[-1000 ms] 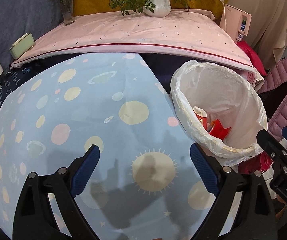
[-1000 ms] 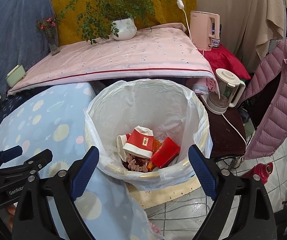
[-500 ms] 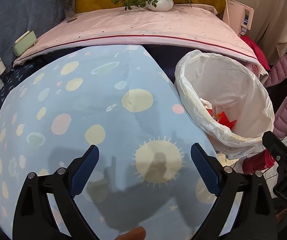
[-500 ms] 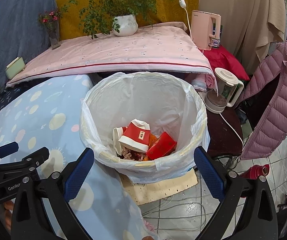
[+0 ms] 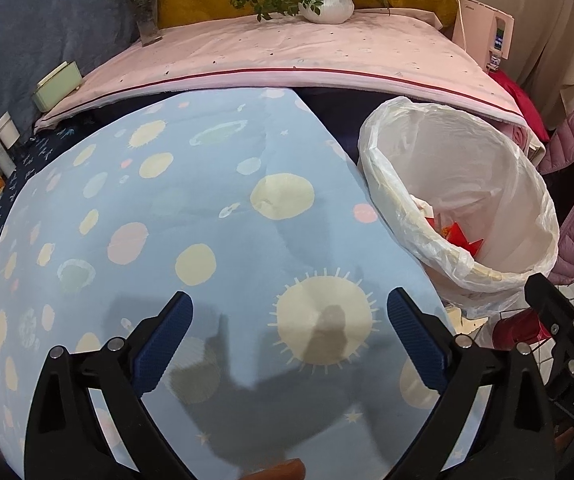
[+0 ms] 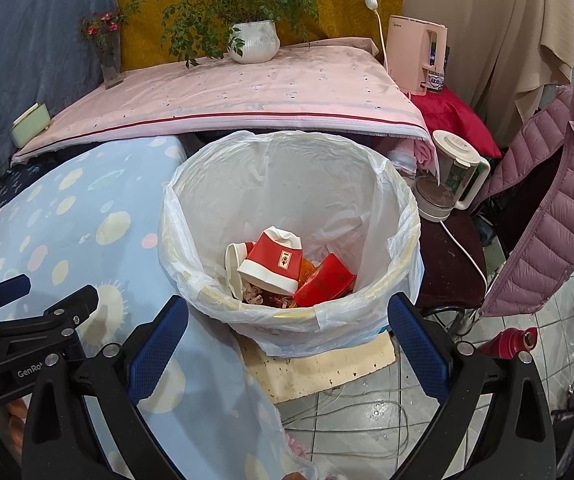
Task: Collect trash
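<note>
"GenRo" on left tool (image 6: 31, 292)

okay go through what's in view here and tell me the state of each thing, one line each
left gripper: jaws opening, nothing between them
right gripper: open, empty
trash bin: upright, lined with a white bag, partly filled
red paper cup: in the bin, tipped over
blue tablecloth: spread flat, bare
kettle: upright, lid shut
</note>
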`<control>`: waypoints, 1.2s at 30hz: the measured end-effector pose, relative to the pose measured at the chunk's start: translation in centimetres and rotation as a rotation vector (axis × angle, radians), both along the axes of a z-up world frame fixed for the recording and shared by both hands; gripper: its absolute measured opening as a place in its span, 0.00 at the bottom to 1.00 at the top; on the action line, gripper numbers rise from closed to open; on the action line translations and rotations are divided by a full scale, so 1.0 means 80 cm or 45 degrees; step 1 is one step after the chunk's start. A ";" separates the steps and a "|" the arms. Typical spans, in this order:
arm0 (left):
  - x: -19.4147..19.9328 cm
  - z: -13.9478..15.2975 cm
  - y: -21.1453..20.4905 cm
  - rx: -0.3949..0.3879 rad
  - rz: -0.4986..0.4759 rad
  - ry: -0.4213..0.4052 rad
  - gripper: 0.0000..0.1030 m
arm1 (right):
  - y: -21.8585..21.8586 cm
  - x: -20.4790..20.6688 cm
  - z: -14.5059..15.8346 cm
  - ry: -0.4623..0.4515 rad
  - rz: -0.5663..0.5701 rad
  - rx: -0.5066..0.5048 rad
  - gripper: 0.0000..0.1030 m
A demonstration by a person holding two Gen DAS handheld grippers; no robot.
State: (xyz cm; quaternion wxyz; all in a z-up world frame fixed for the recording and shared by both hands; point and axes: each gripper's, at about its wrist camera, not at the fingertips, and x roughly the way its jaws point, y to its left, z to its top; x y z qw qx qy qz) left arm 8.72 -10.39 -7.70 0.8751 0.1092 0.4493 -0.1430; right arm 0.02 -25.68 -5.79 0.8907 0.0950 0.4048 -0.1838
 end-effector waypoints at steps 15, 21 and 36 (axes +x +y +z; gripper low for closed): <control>0.001 -0.001 0.000 0.009 0.022 0.001 0.91 | 0.001 0.001 -0.004 0.011 0.002 -0.011 0.93; 0.000 0.000 0.001 0.003 0.025 -0.006 0.91 | 0.001 0.001 -0.005 0.015 0.008 -0.013 0.93; -0.007 0.005 -0.003 -0.010 0.015 -0.022 0.91 | 0.003 -0.001 -0.004 0.011 0.007 -0.014 0.93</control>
